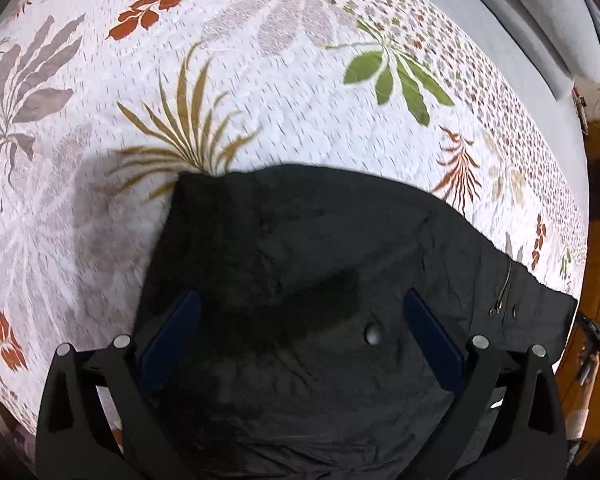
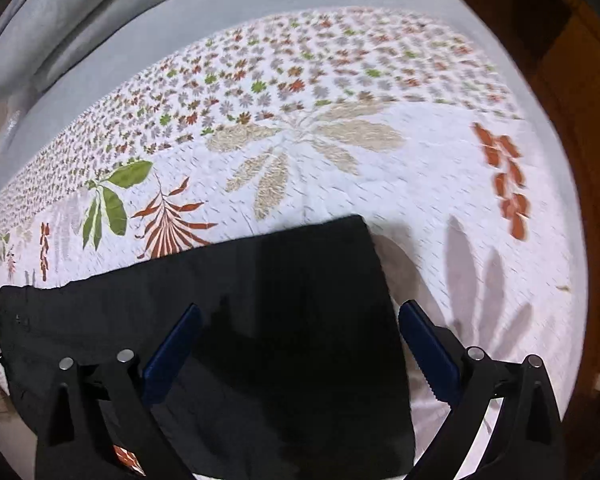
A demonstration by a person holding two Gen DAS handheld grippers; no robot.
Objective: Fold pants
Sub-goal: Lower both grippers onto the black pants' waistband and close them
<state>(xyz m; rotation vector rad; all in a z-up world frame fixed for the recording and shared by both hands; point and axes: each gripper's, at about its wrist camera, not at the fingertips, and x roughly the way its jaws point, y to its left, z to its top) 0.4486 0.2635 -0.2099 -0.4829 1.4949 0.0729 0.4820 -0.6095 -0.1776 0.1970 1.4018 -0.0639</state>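
Bedspread (image 1: 300,112) fills both your views: white quilted cloth printed with big leaves in green, rust, tan and grey, with a band of small flowers toward 1 o'clock in the left wrist view and toward 12 o'clock in the right wrist view (image 2: 380,184). Beyond it you see a plain grey sheet (image 1: 500,20) and grey pillows (image 2: 60,20) stacked at the far edge, at 1 o'clock from your left tool and 10 o'clock from your right.

The black pants (image 1: 300,280) lie flat on the bedspread, directly under both tools, spreading from 6 o'clock up to the centre of each view (image 2: 280,320). In the left wrist view a zipper (image 1: 506,284) shows at 4 o'clock and a small pale button (image 1: 373,335) sits near centre.

Your left gripper (image 1: 300,340) has its blue fingers (image 1: 172,340) spread wide over the fabric, holding nothing. Your right gripper (image 2: 300,348) is likewise wide apart, its right-hand finger (image 2: 428,348) over the pants' side edge and the quilt.
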